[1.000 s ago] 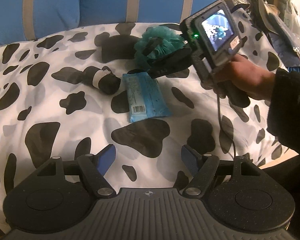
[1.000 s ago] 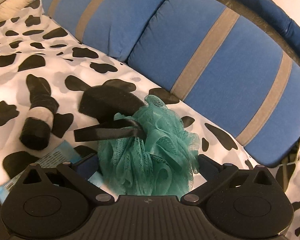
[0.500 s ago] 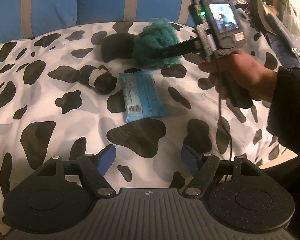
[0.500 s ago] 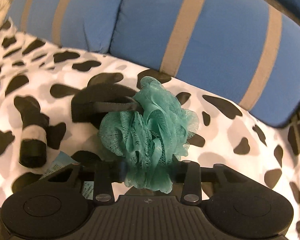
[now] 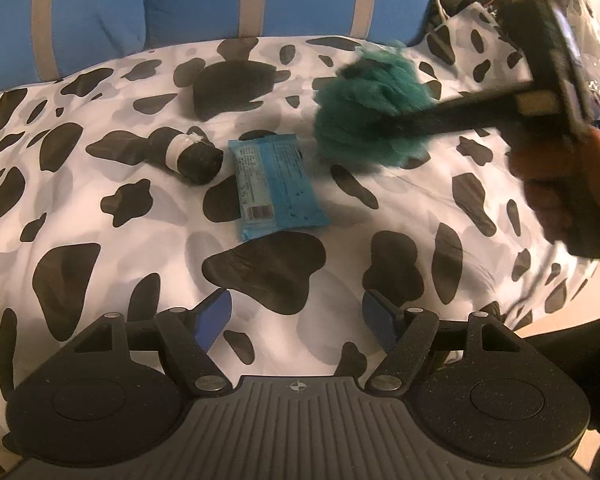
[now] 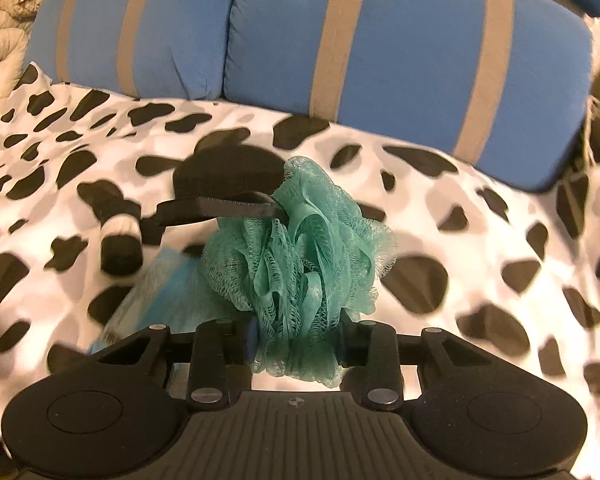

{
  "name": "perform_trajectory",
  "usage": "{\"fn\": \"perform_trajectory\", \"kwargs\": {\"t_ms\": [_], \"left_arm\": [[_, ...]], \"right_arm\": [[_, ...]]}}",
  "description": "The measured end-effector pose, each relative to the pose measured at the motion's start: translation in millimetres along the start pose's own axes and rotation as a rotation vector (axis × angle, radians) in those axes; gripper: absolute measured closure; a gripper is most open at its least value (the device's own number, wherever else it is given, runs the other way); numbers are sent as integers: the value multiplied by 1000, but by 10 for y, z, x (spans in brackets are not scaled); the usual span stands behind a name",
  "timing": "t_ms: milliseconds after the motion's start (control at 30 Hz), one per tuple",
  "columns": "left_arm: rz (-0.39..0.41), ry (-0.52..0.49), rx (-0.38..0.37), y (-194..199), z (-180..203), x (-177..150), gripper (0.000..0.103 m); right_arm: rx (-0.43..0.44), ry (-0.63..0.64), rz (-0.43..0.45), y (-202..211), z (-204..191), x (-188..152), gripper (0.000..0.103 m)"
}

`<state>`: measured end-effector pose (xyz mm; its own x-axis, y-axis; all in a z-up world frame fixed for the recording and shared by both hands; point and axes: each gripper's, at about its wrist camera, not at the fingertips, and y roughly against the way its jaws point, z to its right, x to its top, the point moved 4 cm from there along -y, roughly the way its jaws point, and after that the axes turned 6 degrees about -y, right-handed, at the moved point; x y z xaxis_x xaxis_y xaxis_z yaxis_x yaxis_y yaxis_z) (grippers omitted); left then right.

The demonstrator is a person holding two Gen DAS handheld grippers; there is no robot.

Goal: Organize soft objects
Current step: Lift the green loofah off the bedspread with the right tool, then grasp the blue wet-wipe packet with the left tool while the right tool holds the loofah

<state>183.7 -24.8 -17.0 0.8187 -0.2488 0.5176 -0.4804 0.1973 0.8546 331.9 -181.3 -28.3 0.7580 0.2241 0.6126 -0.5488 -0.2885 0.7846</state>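
teal mesh is what i've got now: the bath pouf point(image 6: 300, 256) sits pinched between the pads of my right gripper point(image 6: 298, 346), its lower folds bunched in the narrow gap, its dark ribbon loop point(image 6: 220, 206) sticking out to the left. a second ago those jaws stood wide around it on the bedding; they have just been closing and now press on the netting. from the left wrist view the pouf point(image 5: 370, 108) has come away from its old spot beside the blue pack and hangs above the cow-print cover point(image 5: 380, 208), smeared with motion, carried toward the right side of the bed.

i judge that the pick is done and the carry is under way; where it should go i cannot tell, since no bin or pile shows.

my left gripper point(image 5: 296, 316) hangs with its blue pads well apart and nothing between them, over the near part of the cover.

two soft things are not yet moved: the black rolled bundle with a pale band point(image 5: 188, 154) and, just beside it, the blue wipes pack point(image 5: 276, 184). a flat black piece point(image 5: 230, 88) lies further back near the blue striped cushions point(image 6: 380, 40).

as for writing, the pack carries a barcode point(image 5: 261, 213) near its lower edge and blocks of fine print, too small for me to read. no brand name is legible anywhere.
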Motion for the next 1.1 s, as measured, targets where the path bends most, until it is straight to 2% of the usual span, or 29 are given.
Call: {"fn": "perform_trajectory", "kwargs": {"t_ms": [233, 333, 467, 533, 633, 867, 1100], "left_arm": [[-5, -6, -8, -6, 84, -12, 31], [-5, -12, -8, -18, 112, -4, 31], [-16, -17, 2, -57, 129, -11, 31], [-23, -18, 4, -72, 130, -25, 31], [-34, -20, 10, -92, 119, -51, 31], [-39, -15, 10, -97, 94, -65, 31], [-38, 2, 5, -92, 26, -61, 31]], "right_arm": [[38, -28, -80, 316, 71, -494, 60], [32, 0, -100, 416, 40, -651, 47], [16, 80, -70, 499, -21, -739, 12], [8, 114, -45, 496, -35, -730, 6], [-17, 131, -38, 430, -31, -705, 4], [4, 136, 3, 206, -129, -543, 0], [32, -18, 10, -52, 8, -387, 0]]}}
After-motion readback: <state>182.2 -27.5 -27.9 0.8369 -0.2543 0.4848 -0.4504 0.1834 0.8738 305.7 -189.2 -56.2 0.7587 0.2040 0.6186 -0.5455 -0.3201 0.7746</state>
